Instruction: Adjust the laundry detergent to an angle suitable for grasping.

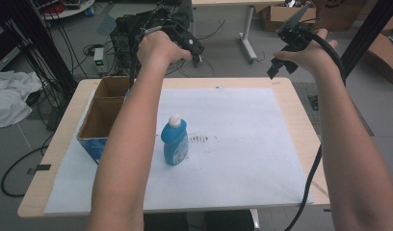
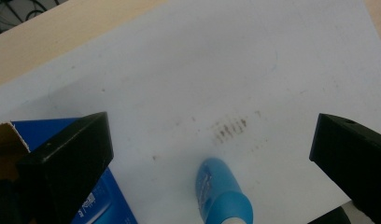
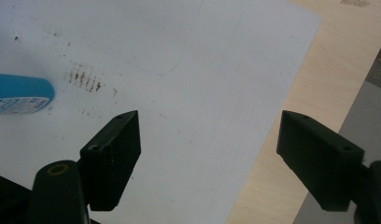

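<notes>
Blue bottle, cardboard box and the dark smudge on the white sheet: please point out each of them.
blue bottle (image 1: 176, 143), high view, on its blue body below the white cap.
cardboard box (image 1: 92, 143), high view, on its blue front wall.
dark smudge (image 2: 230, 129), left gripper view, in the middle of the streaks.

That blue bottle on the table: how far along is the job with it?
Nothing looks done yet. The blue bottle stands upright on the white sheet, beside the open cardboard box, whose visible compartments look empty. Both hand-held grippers, left and right, are raised above the table's far edge, open and holding nothing. Grasping the bottle is all still ahead.
</notes>
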Available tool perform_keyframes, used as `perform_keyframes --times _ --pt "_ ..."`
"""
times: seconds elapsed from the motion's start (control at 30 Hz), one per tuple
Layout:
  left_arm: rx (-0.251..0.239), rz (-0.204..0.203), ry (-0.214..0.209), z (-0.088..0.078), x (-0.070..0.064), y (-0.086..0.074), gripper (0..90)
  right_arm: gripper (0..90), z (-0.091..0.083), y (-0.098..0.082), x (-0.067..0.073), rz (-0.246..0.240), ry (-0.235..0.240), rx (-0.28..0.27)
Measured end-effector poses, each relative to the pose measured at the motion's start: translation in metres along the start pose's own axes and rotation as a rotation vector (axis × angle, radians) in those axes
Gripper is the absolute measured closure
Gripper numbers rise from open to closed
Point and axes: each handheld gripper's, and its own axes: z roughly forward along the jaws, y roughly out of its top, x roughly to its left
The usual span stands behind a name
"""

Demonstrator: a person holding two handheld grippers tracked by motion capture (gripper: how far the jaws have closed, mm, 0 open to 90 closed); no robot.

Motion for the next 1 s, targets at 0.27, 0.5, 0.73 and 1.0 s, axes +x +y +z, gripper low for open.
perform_keyframes --times 0.27,0.5,0.73,1.0 --pt "0.002 0.002 0.002 -0.001 0.001 -0.001 0.1 21.8 0.002 0.001 0.001 -0.007 0.002 0.006" --pt "0.006 0.004 0.003 -0.004 0.001 -0.003 0.1 21.9 0.002 0.002 0.002 -0.017 0.006 0.002" --pt "-0.005 -0.002 0.011 -0.008 -0.002 -0.006 0.1 21.8 0.003 -0.002 0.002 -0.020 0.010 0.004" --pt "-0.005 0.012 0.021 -0.011 -0.006 -0.009 0.1 21.7 0.003 -0.005 0.001 -0.019 0.013 -0.008"
